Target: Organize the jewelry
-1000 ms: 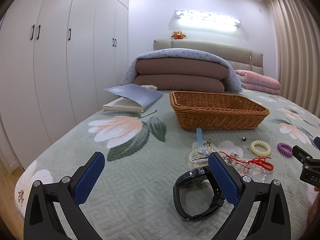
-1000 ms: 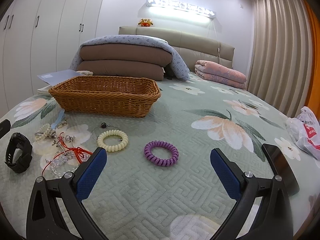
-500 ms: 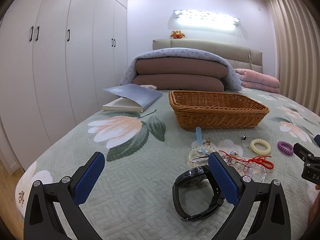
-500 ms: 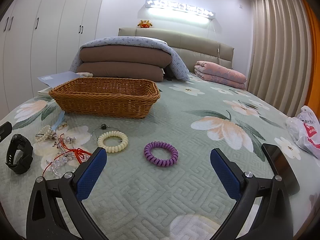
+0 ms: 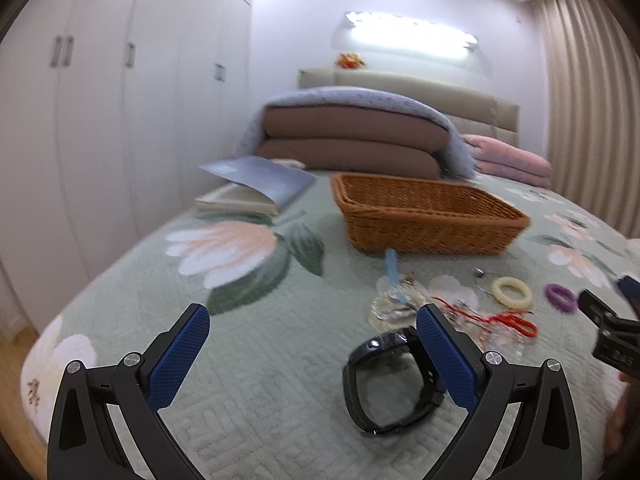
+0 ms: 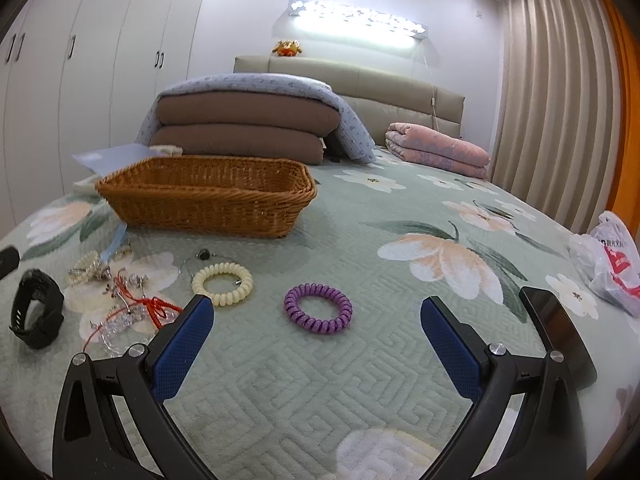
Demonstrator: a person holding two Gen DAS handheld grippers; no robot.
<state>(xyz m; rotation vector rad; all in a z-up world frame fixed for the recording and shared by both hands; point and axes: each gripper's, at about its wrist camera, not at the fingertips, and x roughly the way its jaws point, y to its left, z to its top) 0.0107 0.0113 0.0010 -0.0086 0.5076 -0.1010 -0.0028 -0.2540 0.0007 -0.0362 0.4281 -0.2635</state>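
Observation:
A wicker basket (image 5: 432, 216) (image 6: 208, 196) stands on the bed. In front of it lie a black watch (image 5: 390, 380) (image 6: 36, 310), a clear bead bracelet with a blue tag (image 5: 390, 304) (image 6: 86, 268), a red cord with crystal beads (image 5: 504, 320) (image 6: 132, 312), a cream coil hair tie (image 5: 512, 291) (image 6: 222, 278) and a purple coil hair tie (image 5: 560, 298) (image 6: 318, 308). My left gripper (image 5: 312, 344) is open and empty, its right finger just over the watch. My right gripper (image 6: 316, 338) is open and empty, just short of the purple tie.
An open book (image 5: 256, 188) lies left of the basket. Folded quilts (image 6: 248, 128) and a pink blanket (image 6: 438, 150) sit at the headboard. A dark phone (image 6: 558, 332) and a plastic bag (image 6: 608, 260) lie at the right. Wardrobes (image 5: 100, 120) stand beyond the bed's left edge.
Both grippers have drifted a little forward towards the jewelry; the left view is now motion-blurred. Nothing was picked up or shifted.

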